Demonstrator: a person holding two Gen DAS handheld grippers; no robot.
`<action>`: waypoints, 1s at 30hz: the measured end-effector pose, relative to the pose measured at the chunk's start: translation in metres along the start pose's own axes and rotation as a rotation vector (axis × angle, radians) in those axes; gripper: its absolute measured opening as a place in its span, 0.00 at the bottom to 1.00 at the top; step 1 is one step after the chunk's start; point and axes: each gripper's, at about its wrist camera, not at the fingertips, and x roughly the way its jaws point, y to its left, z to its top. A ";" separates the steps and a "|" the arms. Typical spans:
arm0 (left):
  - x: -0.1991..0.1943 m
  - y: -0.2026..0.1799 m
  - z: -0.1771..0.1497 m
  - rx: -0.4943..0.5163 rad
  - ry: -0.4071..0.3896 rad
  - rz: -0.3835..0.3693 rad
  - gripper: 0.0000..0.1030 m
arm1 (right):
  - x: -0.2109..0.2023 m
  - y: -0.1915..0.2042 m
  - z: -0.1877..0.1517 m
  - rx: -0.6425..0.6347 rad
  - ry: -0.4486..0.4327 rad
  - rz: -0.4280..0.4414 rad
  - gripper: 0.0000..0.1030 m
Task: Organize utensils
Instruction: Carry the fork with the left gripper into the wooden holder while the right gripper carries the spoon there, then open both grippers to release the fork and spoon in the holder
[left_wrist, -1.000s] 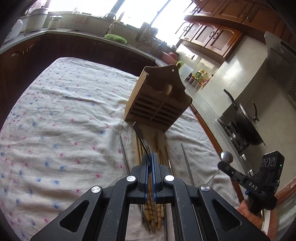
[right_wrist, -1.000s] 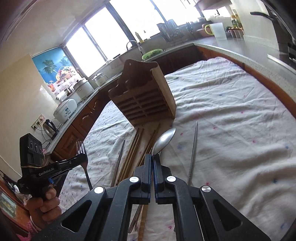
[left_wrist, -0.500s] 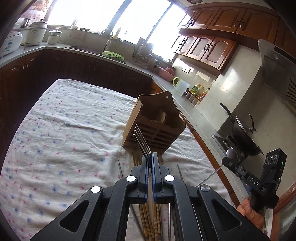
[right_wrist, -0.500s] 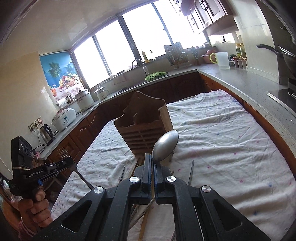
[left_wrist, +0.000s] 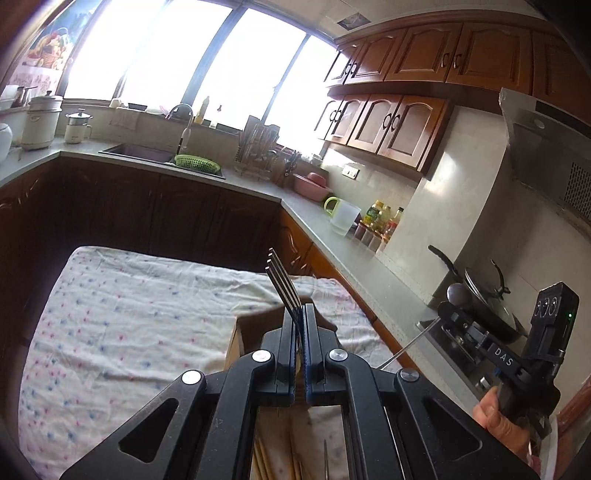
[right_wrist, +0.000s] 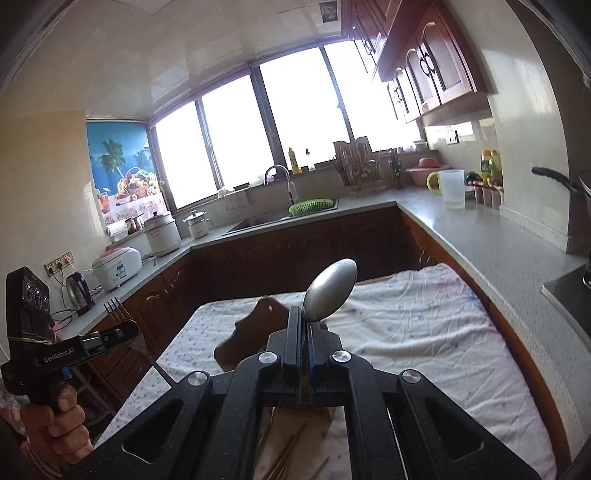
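Fingers of the left gripper (left_wrist: 300, 321) pinch a fork (left_wrist: 282, 282); the right gripper (right_wrist: 306, 332) pinches a spoon (right_wrist: 330, 291). Neither is in the wooden holder (right_wrist: 251, 332) yet, and chopsticks (left_wrist: 264, 461) remain on the counter (left_wrist: 110, 314).

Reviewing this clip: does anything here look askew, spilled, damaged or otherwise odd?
Nothing looks spilled or damaged. The left tongs grip a fork tines-up; the right tongs grip a spoon bowl-up. The wooden holder is mostly hidden behind them, and loose chopsticks lie on the cloth, still unsorted.
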 end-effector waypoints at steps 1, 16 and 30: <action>0.009 0.002 0.006 -0.004 -0.006 0.001 0.01 | 0.006 0.001 0.005 -0.013 -0.007 -0.006 0.02; 0.136 0.041 -0.024 -0.014 0.036 0.074 0.01 | 0.104 -0.004 -0.033 -0.119 0.108 -0.061 0.02; 0.160 0.043 -0.026 -0.041 0.086 0.084 0.03 | 0.121 -0.006 -0.048 -0.111 0.180 -0.033 0.02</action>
